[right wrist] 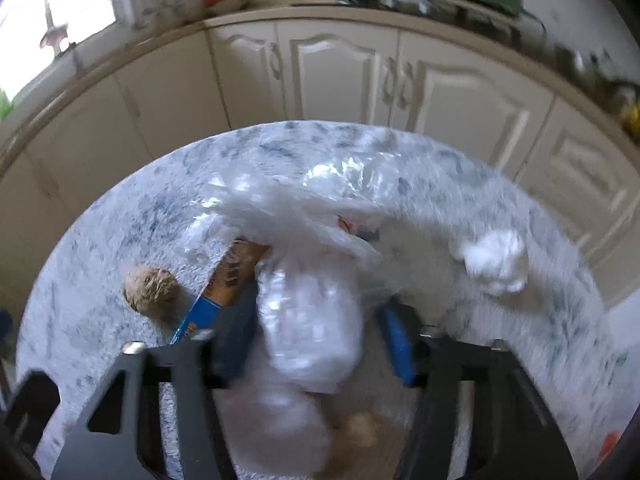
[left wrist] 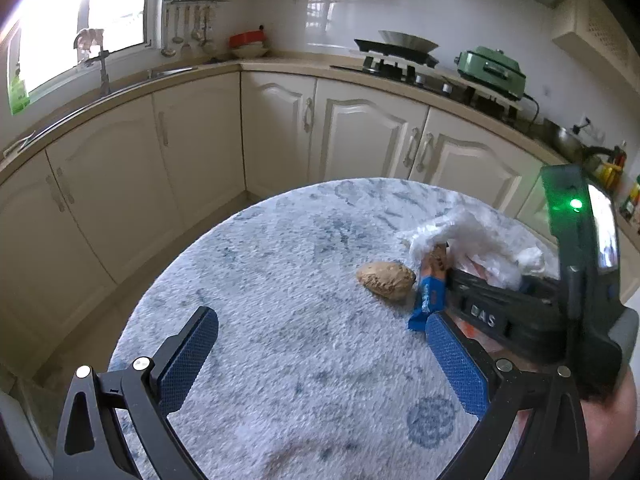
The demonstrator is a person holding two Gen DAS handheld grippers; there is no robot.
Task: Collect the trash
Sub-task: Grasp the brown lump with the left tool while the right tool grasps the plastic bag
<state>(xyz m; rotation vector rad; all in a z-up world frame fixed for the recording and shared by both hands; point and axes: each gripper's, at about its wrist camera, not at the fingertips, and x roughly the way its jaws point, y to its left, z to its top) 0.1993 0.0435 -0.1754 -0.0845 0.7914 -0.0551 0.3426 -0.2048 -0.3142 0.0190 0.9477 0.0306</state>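
The right hand-held gripper [right wrist: 316,336] has its jaws drawn in around a crumpled clear plastic bag [right wrist: 308,312] on the mottled grey worktop [right wrist: 120,216], while the left hand-held gripper [left wrist: 320,360] gapes empty; thin film could slip free when lifted.

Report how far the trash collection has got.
Done: nothing visibly collected yet. In hand: the right gripper straddles the clear plastic bag; the blur hides any grip. Left: brown nut shell, blue wrapper and white tissue wad lie on the table; the left gripper is open.
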